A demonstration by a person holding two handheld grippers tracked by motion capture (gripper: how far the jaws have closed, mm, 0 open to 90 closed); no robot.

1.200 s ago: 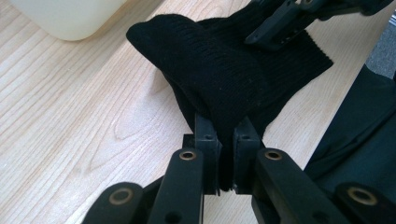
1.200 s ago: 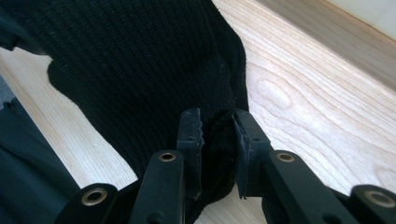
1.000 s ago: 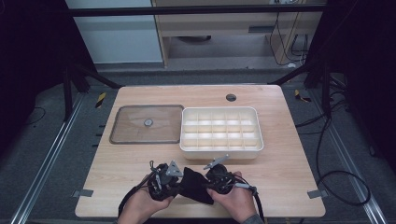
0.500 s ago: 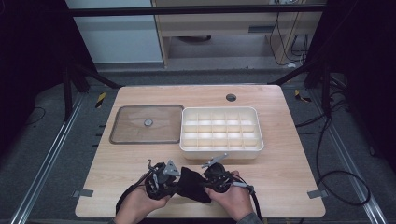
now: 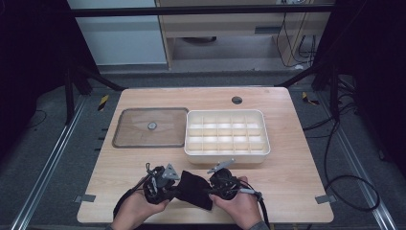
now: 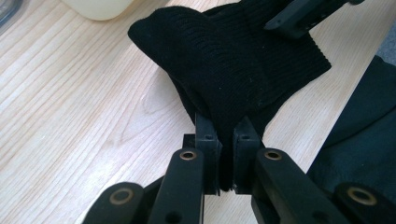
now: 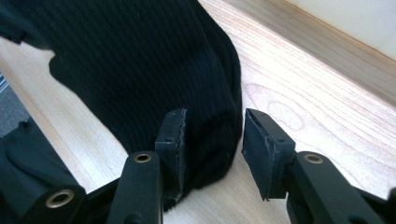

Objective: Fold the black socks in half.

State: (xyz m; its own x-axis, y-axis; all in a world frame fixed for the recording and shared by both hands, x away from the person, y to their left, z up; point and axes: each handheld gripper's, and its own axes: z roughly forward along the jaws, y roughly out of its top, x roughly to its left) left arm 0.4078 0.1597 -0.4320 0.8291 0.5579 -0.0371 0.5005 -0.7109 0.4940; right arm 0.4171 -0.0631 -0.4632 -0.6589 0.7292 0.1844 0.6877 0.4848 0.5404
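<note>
Where the table's (image 5: 287, 187) near edge meets the person's hands, a black knit sock (image 5: 194, 188) lies between both tools, its long axis running left to right across the table. Left gripper (image 6: 226, 135): jaws pressed together, pinching a raised fold of sock. Right gripper (image 7: 212, 140): jaws just opening, spread around the sock's end, right pad clear. Farther back: white compartment tray (image 5: 225, 152), then clear lid (image 5: 125, 139).
</note>
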